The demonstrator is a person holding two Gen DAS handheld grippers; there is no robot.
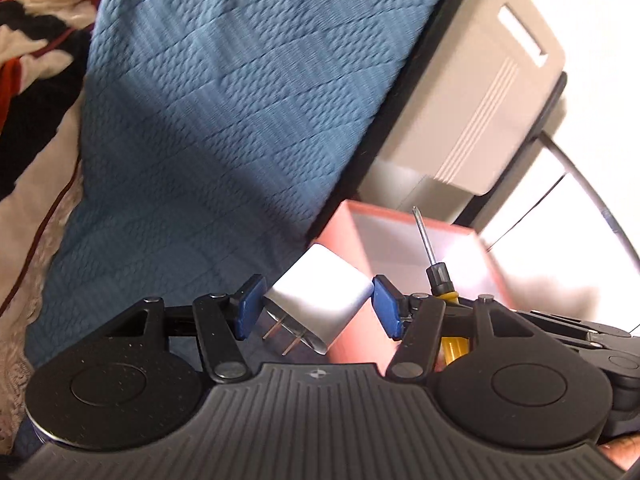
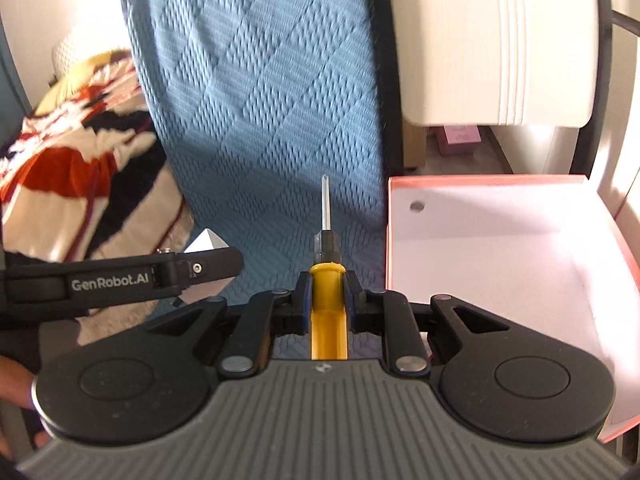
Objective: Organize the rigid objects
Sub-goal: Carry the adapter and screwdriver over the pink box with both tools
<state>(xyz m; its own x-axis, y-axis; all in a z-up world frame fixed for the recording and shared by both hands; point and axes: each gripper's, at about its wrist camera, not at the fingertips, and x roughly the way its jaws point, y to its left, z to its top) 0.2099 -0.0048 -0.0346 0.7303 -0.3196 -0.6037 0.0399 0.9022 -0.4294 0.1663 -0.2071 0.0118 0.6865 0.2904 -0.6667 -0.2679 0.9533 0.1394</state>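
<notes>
Above the bed, both tools are held in the air, each one with a thing in it.

Left jaws: the left gripper (image 1: 318, 306) is closed on a white charger plug (image 1: 320, 296); the two blue pads (image 1: 250, 306) press on its opposite sides, so the opening is as wide as the plug body.

Charger plug: it sits tilted between the pads, with its two metal prongs (image 1: 286, 334) pointing down and toward the camera. In the right wrist view only a white corner of it (image 2: 208, 242) shows behind the left tool's arm.

Right jaws: the right gripper (image 2: 327, 300) is nearly fully closed, clamped on the yellow handle of a screwdriver (image 2: 328, 276).

Screwdriver: it points straight forward along the fingers; a black collar and then a thin metal shaft come out past the pads. From the left wrist view it (image 1: 438, 274) shows just beside the left tool, on its right, shaft tilted upward.

Box: a pink open box (image 2: 400, 240) with a pale inside stands to the right of the screwdriver, near it. A small dark round thing (image 2: 418, 205) lies in its far left corner; I cannot tell what it is.

Bed: a blue quilted cover (image 2: 260, 100) lies under both tools. A blanket in red, black and cream (image 2: 80, 160) is on the left.

Behind: a beige cabinet (image 2: 480, 40) stands beyond the box.
</notes>
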